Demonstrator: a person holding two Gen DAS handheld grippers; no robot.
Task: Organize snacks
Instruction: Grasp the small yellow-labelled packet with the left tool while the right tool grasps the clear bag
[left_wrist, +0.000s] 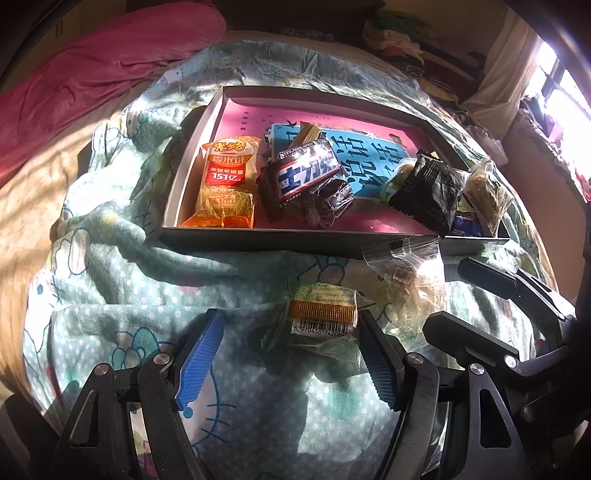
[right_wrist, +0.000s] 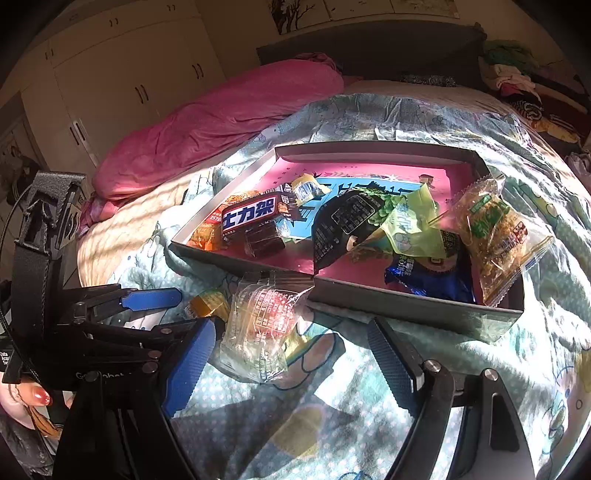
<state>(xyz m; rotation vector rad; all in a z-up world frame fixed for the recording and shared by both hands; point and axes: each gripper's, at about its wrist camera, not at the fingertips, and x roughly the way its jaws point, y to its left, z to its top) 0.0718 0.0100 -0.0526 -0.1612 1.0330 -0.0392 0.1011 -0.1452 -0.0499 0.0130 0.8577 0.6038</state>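
1. A shallow grey cardboard box (right_wrist: 413, 306) with a pink printed floor lay on the bed, on a crumpled teal cartoon-print quilt (left_wrist: 110, 295).
2. Inside it were a glossy brown Snickers bar (right_wrist: 251, 214), an orange rice-cracker pack (left_wrist: 227, 177), a matte black crinkled packet (left_wrist: 428, 188), a dark blue pouch (right_wrist: 428, 275) and a clear bag of yellowish snacks (right_wrist: 495, 236) leaning on the right wall.
3. Two items lay on the quilt just outside the near wall: a small orange-and-green wrapped sweet (left_wrist: 323, 314) with a barcode, and a clear crinkled wrapper (right_wrist: 258, 325).
4. The left gripper (left_wrist: 291, 354) was spread wide, its ribbed blue pads either side of the sweet, grasping nothing.
5. The right gripper (right_wrist: 291, 354) was likewise released, flanking the clear wrapper.
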